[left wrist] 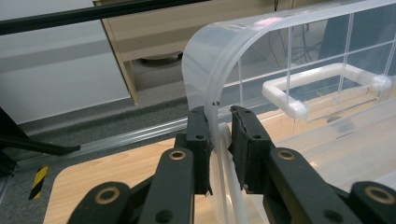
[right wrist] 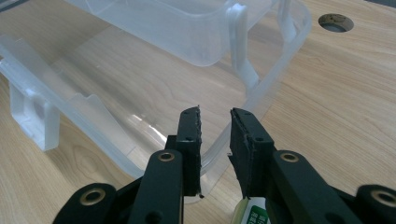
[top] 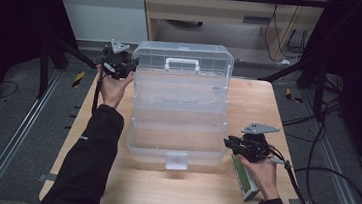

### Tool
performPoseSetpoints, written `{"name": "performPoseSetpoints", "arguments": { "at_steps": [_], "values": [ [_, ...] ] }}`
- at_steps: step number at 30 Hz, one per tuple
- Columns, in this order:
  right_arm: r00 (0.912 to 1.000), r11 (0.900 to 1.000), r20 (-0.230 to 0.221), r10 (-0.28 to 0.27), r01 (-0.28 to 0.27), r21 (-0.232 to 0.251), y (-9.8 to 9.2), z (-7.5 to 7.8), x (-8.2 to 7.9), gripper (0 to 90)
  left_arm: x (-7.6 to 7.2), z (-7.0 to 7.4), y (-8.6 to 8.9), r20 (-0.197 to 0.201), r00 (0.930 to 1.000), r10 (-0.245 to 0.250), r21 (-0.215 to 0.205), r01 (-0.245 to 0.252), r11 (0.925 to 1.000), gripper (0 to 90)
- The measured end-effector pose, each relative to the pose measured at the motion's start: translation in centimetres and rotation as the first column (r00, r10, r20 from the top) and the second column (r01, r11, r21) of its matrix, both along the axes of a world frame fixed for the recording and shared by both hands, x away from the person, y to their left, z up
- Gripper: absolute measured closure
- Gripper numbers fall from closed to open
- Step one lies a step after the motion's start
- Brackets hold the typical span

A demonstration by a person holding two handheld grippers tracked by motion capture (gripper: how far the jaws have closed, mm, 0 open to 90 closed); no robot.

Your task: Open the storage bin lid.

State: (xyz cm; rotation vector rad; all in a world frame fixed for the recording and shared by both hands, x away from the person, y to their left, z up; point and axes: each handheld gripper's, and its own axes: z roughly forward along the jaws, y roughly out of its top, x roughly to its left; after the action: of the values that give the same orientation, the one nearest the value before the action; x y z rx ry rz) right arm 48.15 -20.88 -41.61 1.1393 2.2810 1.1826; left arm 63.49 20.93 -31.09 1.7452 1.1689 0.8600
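A clear plastic tiered storage box (top: 181, 107) stands opened out on the wooden table (top: 264, 105), with its lid (top: 183, 54) raised at the far end and a white handle (left wrist: 322, 79) on that lid. My left gripper (top: 131, 66) is at the lid's far-left corner. In the left gripper view my left gripper (left wrist: 219, 112) has its jaws closed on the lid's curved edge (left wrist: 205, 60). My right gripper (top: 228, 142) is at the near-right corner of the bottom tray. There my right gripper (right wrist: 215, 112) clamps the tray's rim (right wrist: 275, 70).
A small green and white carton (top: 244, 181) lies under the right hand near the table's front right. A white latch (top: 177, 160) hangs at the tray's near side. A round hole (right wrist: 335, 21) is in the tabletop. Black frame legs and cables surround the table.
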Motion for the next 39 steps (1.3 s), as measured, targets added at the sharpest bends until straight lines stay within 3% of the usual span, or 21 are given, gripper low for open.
{"name": "performPoseSetpoints", "arguments": {
  "at_steps": [3, 9, 25, 29, 33, 35, 36, 37, 39],
  "values": [
    [1.0000, 1.000, -0.001, 0.000, 0.000, 0.000, 0.0, 0.0, 0.0, 73.5, 0.4, 0.0, -0.1, -0.007, 1.0000, 0.004, 0.012, -0.004, 0.9999, 76.5],
    [1.0000, 1.000, -0.001, -0.001, 0.001, -0.001, 0.0, 0.0, 0.0, 73.5, 1.1, -0.3, -0.1, -0.012, 0.9999, 0.012, -0.011, -0.012, 0.9999, 76.5],
    [1.0000, 1.000, 0.001, -0.004, 0.004, -0.004, 0.1, 0.0, -0.1, 73.8, 2.4, -0.5, 0.0, -0.041, 0.9991, 0.013, -0.022, -0.014, 0.9997, 76.3],
    [1.0000, 1.000, 0.002, -0.005, 0.005, -0.005, 0.1, 0.0, -0.1, 74.0, 2.8, -0.6, -0.2, -0.047, 0.9986, 0.022, 0.001, -0.022, 0.9997, 75.5],
    [1.0000, 1.000, -0.001, -0.006, 0.006, -0.005, 0.1, 0.0, -0.1, 74.1, 3.1, -0.8, -0.1, -0.052, 0.9982, 0.030, -0.003, -0.030, 0.9995, 75.0],
    [1.0000, 1.000, 0.000, -0.008, 0.008, -0.010, 0.1, 0.1, -0.1, 74.3, 3.3, -1.0, 0.0, -0.056, 0.9980, 0.031, 0.005, -0.031, 0.9995, 73.9],
    [1.0000, 1.000, 0.001, -0.007, 0.007, -0.014, 0.2, 0.1, -0.1, 74.3, 3.3, -1.0, 0.0, -0.062, 0.9977, 0.028, 0.001, -0.028, 0.9996, 68.0],
    [1.0000, 1.000, -0.002, -0.006, 0.006, -0.016, 0.2, 0.1, -0.1, 74.3, 3.4, -1.2, 0.2, -0.046, 0.9989, 0.008, -0.008, -0.008, 0.9999, 66.6],
    [1.0000, 1.000, -0.002, -0.006, 0.006, -0.017, 0.2, 0.1, -0.1, 74.3, 3.3, -1.3, 0.4, -0.049, 0.9988, 0.002, -0.013, -0.003, 0.9999, 66.7]
  ]
}}
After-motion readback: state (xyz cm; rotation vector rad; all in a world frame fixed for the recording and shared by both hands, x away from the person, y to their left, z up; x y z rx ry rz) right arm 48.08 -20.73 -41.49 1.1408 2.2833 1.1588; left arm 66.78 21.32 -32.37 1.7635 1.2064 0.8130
